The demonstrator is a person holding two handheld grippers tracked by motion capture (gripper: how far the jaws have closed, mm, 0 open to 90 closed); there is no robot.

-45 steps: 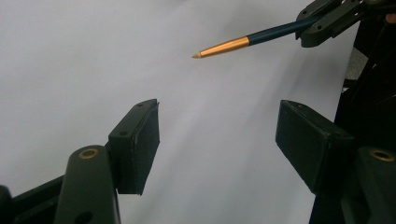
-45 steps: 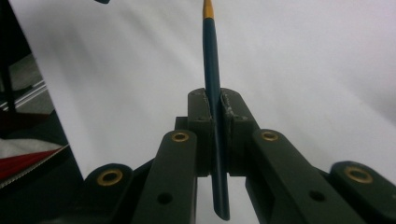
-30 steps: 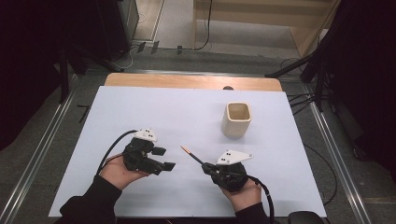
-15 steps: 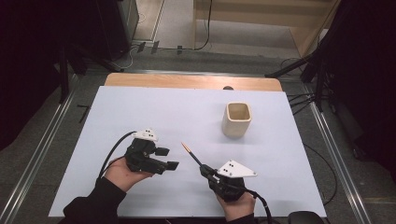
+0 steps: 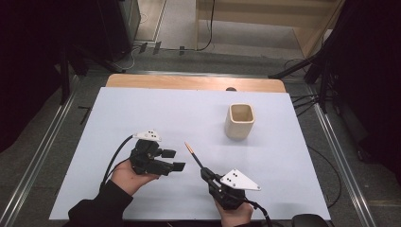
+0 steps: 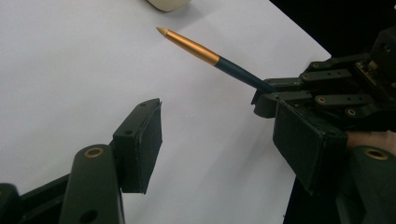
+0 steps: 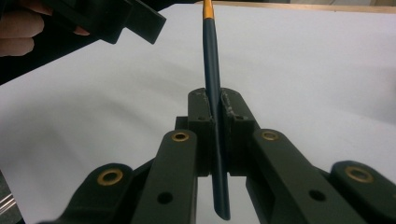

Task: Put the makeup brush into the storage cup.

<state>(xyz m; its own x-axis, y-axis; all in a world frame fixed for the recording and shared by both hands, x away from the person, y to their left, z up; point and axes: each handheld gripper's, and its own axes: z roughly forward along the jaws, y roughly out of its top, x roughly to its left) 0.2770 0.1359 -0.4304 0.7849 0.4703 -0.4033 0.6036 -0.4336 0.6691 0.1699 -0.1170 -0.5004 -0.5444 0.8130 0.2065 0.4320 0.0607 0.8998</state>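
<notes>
Pen (image 5: pixel 195 154) already clamped in right hand-held gripper (image 5: pixel 206 173), lifted off surface (image 5: pixel 142 109). Left hand-held gripper (image 5: pixel 174 160) wide open, empty. Likely left: drop into cup (image 5: pixel 239 120).

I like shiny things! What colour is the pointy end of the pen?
Golden orange on the pen, clearest in the left gripper view.

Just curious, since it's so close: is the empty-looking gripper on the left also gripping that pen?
No, the left gripper stands open beside the pen, which only the right gripper clamps.
</notes>
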